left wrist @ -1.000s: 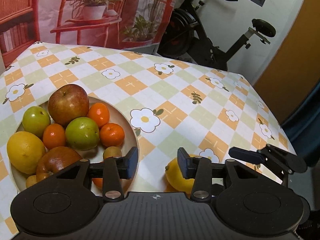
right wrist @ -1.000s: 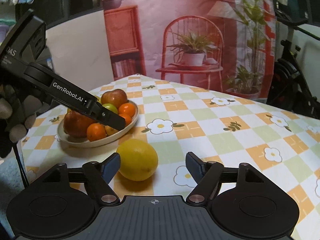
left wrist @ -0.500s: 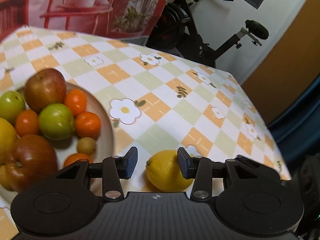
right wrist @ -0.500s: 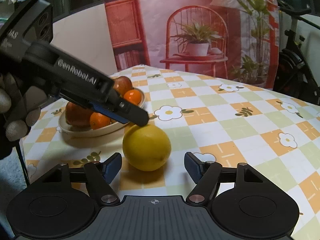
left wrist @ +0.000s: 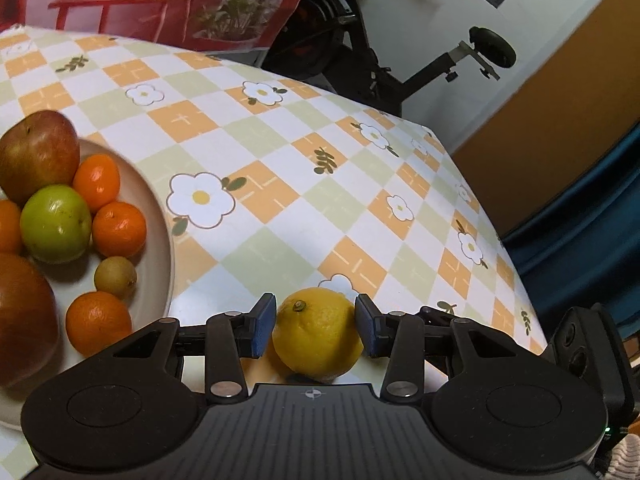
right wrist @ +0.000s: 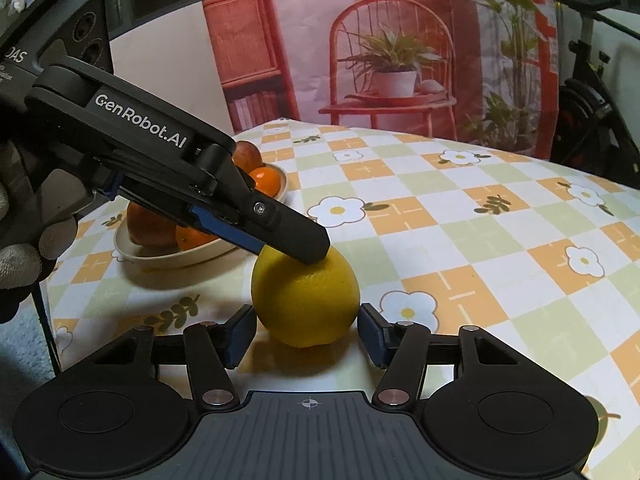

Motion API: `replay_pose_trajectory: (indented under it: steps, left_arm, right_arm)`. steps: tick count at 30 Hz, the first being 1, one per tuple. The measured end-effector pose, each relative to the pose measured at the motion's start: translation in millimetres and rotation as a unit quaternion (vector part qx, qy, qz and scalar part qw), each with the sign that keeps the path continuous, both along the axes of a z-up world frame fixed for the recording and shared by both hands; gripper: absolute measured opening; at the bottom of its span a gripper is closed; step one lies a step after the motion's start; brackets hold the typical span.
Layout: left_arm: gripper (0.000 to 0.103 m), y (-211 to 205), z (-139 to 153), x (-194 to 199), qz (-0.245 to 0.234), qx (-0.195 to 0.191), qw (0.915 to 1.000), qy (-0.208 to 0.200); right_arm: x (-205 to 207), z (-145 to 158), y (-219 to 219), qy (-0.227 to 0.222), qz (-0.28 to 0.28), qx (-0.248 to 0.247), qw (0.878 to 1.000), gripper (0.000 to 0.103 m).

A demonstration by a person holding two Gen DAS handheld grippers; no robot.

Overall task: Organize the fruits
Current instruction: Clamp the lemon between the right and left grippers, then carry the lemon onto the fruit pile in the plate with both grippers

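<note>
Inspecting both wrist views, we are finding one round yellow lemon (left wrist: 318,336) lying on the checked orange, green and white floral tablecloth (left wrist: 280,184), just to the right of the shallow beige fruit plate (left wrist: 162,240).

We are holding the left black two-finger gripper (left wrist: 316,326) spread apart around the lemon, its blue pads sitting close on either side; whether they are touching the peel, we cannot tell. In the right wrist view this left gripper (right wrist: 296,246) is reaching down from the upper left, and one black finger is crossing in front of the lemon's (right wrist: 306,300) top.

We are also keeping the right black two-finger gripper (right wrist: 306,334) unclenched, with its pads flanking the same lemon low down and a visible gap showing on each side.

On the plate we are noting two red apples, of which one (left wrist: 38,154) is at the far rim, a green apple (left wrist: 56,228), several small orange mandarins (left wrist: 119,229) and a small brownish-green fruit (left wrist: 115,278).

Beyond the table we are noting a black exercise bike (left wrist: 400,60) and a red-toned printed backdrop showing a chair and potted plant (right wrist: 392,60).
</note>
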State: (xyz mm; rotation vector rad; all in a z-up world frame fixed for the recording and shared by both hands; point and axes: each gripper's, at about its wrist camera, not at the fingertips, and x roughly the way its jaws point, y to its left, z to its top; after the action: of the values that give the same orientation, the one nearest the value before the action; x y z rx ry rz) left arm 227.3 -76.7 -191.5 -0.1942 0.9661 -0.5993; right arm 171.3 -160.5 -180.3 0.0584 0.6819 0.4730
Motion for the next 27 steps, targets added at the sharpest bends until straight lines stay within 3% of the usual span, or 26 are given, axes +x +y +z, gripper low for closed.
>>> replay_pose_trajectory:
  steps: [12, 22, 27]
  left_arm:
    - [0.045, -2, 7, 1, -0.009, 0.014, 0.9997, -0.018]
    - [0.045, 40, 61, 14, 0.009, 0.015, 0.9975, -0.069]
    - [0.045, 71, 77, 23, 0.028, 0.021, 0.9967, -0.073]
  right_arm:
    - [3, 3, 1, 0.003, -0.009, 0.001, 1.000, 0.051]
    - [46, 50, 34, -0.031, 0.035, -0.001, 0.999, 0.051]
    - [73, 67, 67, -0.031, 0.070, -0.010, 0.997, 0.051]
